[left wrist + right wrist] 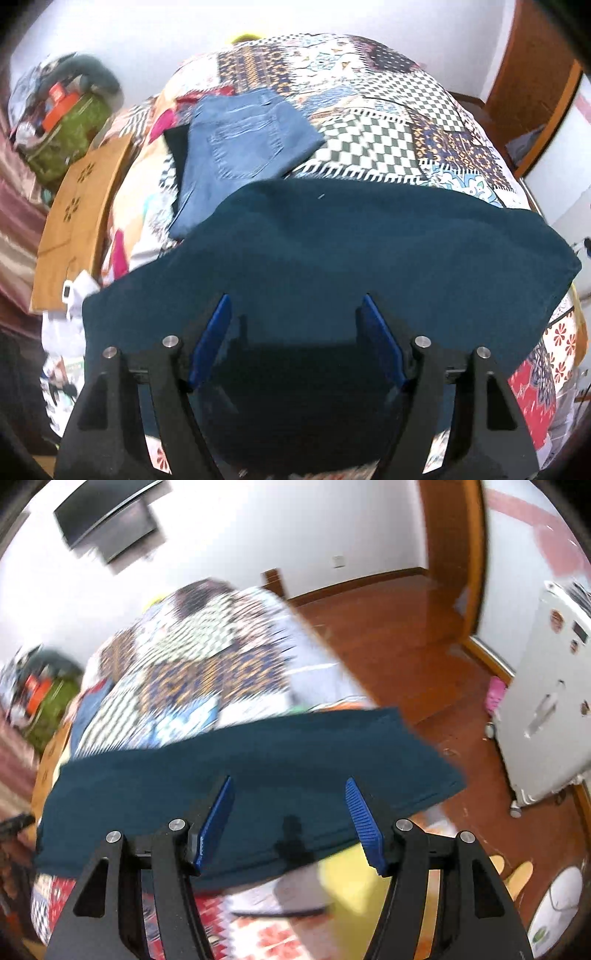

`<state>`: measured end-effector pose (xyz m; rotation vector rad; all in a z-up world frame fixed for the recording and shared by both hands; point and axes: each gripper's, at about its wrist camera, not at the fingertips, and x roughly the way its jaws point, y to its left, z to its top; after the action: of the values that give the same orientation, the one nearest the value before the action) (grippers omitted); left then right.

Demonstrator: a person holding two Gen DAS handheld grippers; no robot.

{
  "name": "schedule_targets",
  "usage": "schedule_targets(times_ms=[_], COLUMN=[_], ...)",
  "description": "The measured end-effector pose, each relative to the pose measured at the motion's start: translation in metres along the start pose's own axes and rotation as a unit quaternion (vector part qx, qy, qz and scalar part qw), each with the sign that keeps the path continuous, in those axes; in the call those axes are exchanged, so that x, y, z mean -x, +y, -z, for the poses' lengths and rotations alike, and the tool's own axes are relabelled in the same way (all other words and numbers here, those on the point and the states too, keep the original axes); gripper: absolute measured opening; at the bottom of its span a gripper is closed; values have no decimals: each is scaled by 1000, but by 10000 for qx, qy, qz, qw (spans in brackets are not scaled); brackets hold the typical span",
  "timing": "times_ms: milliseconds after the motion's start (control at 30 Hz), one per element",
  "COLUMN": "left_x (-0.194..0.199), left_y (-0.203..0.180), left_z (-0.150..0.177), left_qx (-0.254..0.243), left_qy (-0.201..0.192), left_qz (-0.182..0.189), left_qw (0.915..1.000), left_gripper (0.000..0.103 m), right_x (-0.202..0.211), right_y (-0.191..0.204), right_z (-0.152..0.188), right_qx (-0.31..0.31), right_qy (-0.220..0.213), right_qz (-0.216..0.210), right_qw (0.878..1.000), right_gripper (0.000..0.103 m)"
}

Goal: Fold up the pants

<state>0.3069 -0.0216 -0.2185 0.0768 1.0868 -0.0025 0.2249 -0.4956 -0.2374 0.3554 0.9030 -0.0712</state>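
Observation:
Dark teal pants [332, 258] lie folded flat across the near part of a bed with a patchwork cover [369, 122]. They also show in the right wrist view [240, 775]. My left gripper [295, 306] is open and empty, hovering just above the near edge of the teal pants. My right gripper [290, 790] is open and empty, above the right end of the same pants. Folded blue jeans [240, 147] lie further back on the bed, left of centre, on top of a black garment [177, 144].
A wooden headboard [74, 214] and a pile of bags [66, 122] stand to the left of the bed. A wooden floor [388, 646], a door frame [461, 554] and a white appliance [546, 701] lie to the right. A wall-mounted screen [107, 520] hangs at the far wall.

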Motion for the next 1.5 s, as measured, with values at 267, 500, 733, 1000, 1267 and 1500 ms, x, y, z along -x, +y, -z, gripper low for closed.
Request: schedule_targets(times_ms=[267,500,733,1000,1267,1500], left_x=[-28,-60,-66,-64,-57,-54], left_y=[-40,-52,-46,-50,-49,-49], left_z=[-35,-38,-37,-35,-27,-22], left_qx=[-347,-327,-40,-122,-141,-141], left_qy=[-12,217,230,153,141,116], left_qz=[-135,-122,5,-115,-41,-23], left_qw=[9993,9992,9997,9997,9998,9998], left_gripper=[74,81,88,89,89,89], right_x=[-49,-111,-122,-93,-136,-76], right_y=[-47,-63,-66,-38,-25,-30], right_z=[-51,-49,-25,-41,-37,-47], right_qx=[-133,-105,-95,515,1132,188], right_qy=[365,1165,1185,125,871,783], right_qz=[511,322,-11,779,1374,513], right_qw=[9979,9926,9929,9955,9802,9954], right_gripper=[59,59,33,18,24,43])
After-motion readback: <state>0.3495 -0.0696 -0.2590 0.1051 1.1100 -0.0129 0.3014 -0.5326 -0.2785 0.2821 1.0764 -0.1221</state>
